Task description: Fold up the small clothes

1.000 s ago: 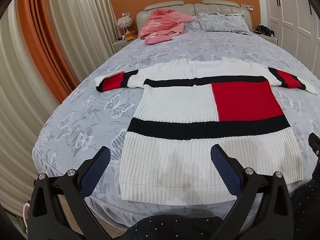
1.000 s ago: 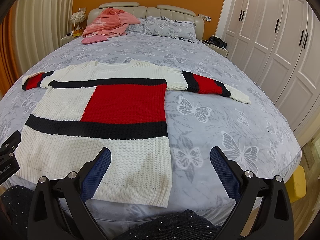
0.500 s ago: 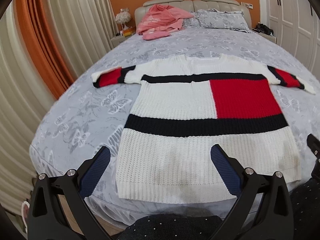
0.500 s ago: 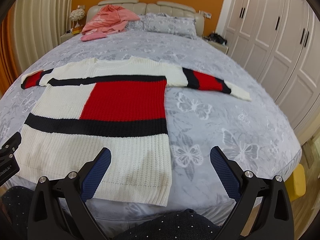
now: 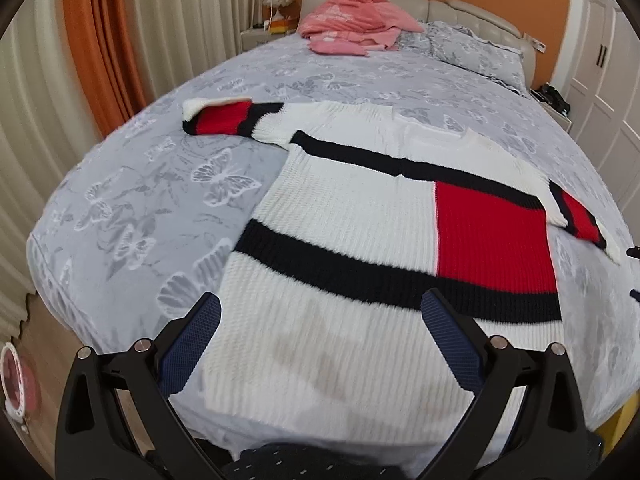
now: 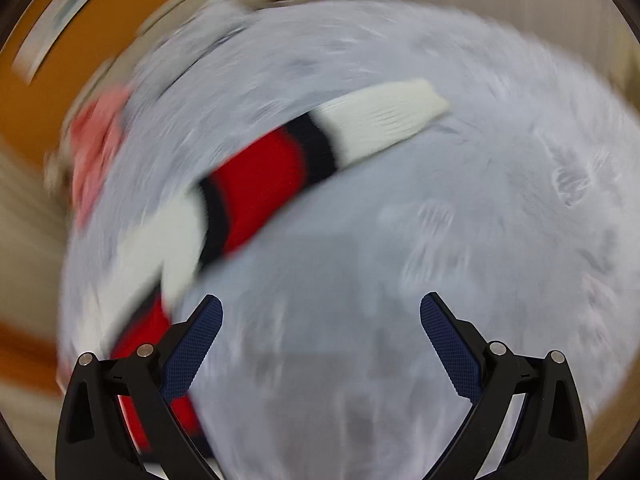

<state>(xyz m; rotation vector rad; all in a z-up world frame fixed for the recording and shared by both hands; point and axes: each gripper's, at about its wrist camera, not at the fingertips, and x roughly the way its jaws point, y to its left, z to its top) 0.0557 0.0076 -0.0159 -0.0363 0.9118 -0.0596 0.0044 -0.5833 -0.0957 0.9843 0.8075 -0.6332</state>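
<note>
Chunky white knit sweater (image 5: 360, 248) with a red block and navy stripes lies flat ahead of my left hand-held gripper (image 5: 320, 320); both my hand-held grippers gape wide, right hand-held gripper (image 6: 320, 320) too.

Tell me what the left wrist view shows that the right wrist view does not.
Only the left wrist view shows the whole sweater spread flat, its left sleeve, the curtains and the open left tool above the hem. Only the right wrist view, heavily blurred, shows the right sleeve in full, with its white cuff, and the open right tool over bare bedspread. Both show the grey butterfly bedspread and the pink garment near the headboard.
</note>
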